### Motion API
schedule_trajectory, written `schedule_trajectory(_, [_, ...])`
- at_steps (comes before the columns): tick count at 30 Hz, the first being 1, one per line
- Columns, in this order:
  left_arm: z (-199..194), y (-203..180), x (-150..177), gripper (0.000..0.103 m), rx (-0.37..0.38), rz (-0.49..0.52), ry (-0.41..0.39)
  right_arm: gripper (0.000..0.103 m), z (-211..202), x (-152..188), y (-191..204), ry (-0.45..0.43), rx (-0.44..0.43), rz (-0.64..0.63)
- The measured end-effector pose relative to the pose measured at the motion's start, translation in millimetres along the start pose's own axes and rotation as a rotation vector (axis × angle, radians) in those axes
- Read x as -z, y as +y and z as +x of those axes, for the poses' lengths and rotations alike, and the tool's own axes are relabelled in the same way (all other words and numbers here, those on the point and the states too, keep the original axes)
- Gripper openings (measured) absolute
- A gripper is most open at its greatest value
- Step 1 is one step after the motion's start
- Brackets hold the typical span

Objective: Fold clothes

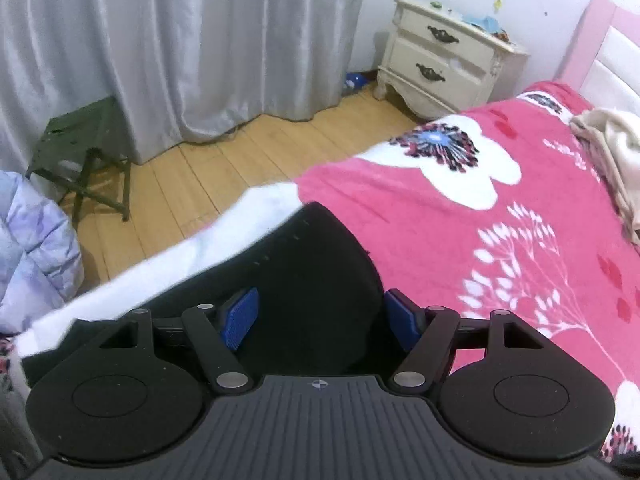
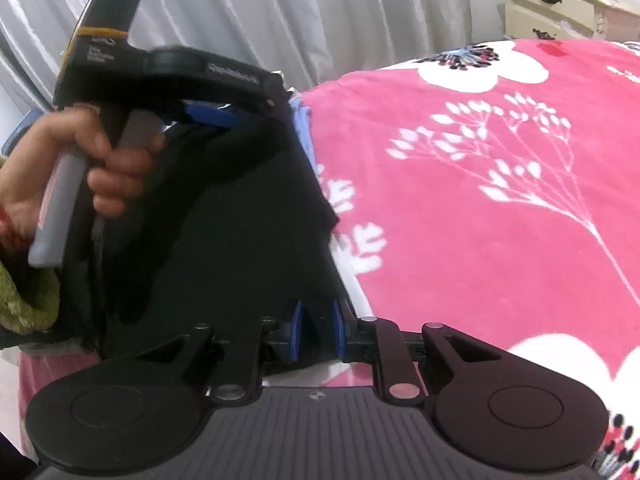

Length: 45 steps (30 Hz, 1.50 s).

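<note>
A black garment bulges between the blue pads of my left gripper, whose jaws stand wide with the thick cloth bunched in the gap. In the right wrist view the same garment runs in a straight edge from that gripper, held by a hand, down to my right gripper. Loose folds hang below the hand. The right gripper's pads are close together, pinching the garment's near edge. Both grippers are over the pink flowered blanket.
The blanket covers a bed, with a beige heap of clothing at the far right. Beyond the bed's edge are wooden floor, a cream nightstand, a green stool, grey curtains and a lilac padded item.
</note>
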<state>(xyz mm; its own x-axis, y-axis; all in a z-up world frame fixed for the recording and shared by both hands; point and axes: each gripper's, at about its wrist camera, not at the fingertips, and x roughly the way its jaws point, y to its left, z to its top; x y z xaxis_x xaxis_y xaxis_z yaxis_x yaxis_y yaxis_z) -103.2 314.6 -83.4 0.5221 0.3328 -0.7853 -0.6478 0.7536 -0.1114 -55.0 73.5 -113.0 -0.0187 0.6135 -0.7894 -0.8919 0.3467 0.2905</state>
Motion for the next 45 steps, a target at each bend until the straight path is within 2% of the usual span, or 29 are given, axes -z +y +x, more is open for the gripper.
schedule_trajectory(6, [-42.3,14.1,22.8,0.070,0.018,0.126,0.010,0.019,-16.8,-6.2,-1.9,-0.044,-0.013,0.001])
schedule_trajectory(12, [-98.0,29.0,62.5,0.070,0.043,0.256,0.043,0.019,-3.0,-12.6,7.0,-0.036,-0.033,-0.035])
schedule_trajectory(16, [-108.7,29.2,100.0,0.071,0.094,0.297,0.156,0.019,-1.4,-12.3,14.3,-0.019,-0.038,-0.060])
schedule_trajectory(20, [-92.5,15.6,143.5,0.071,0.070,0.353,0.269,0.019,-3.7,-7.0,17.8,0.019,-0.005,-0.066])
schedule_trajectory(23, [-99.0,0.2,159.9,0.071,0.029,0.443,0.220,0.019,-18.8,-1.0,21.5,0.030,0.038,-0.077])
schedule_trajectory(26, [-110.7,-5.0,156.8,0.071,0.086,0.391,0.222,0.019,-43.1,4.0,25.1,0.018,0.073,-0.073])
schedule_trajectory(31, [-137.0,-16.4,140.4,0.072,0.100,0.315,0.105,0.022,-88.3,6.7,32.5,-0.003,0.138,-0.054])
schedule_trajectory(35, [-161.1,-26.1,131.0,0.082,0.121,0.230,-0.011,0.024,-119.5,5.6,44.8,-0.006,0.209,-0.038])
schedule_trajectory(37, [-170.0,-34.7,131.6,0.089,0.137,0.217,-0.043,0.024,-133.0,6.3,51.3,-0.012,0.224,-0.017])
schedule_trajectory(39, [-178.9,-43.4,132.2,0.098,0.152,0.204,-0.075,0.033,-143.4,9.3,57.8,-0.027,0.231,-0.007])
schedule_trajectory(42, [-188.4,-58.4,131.7,0.099,0.108,0.241,-0.117,0.040,-150.1,18.9,65.9,-0.057,0.241,0.013])
schedule_trajectory(45, [-194.8,-66.6,124.4,0.099,0.068,0.235,-0.151,0.042,-143.3,27.1,70.4,-0.018,0.216,0.025])
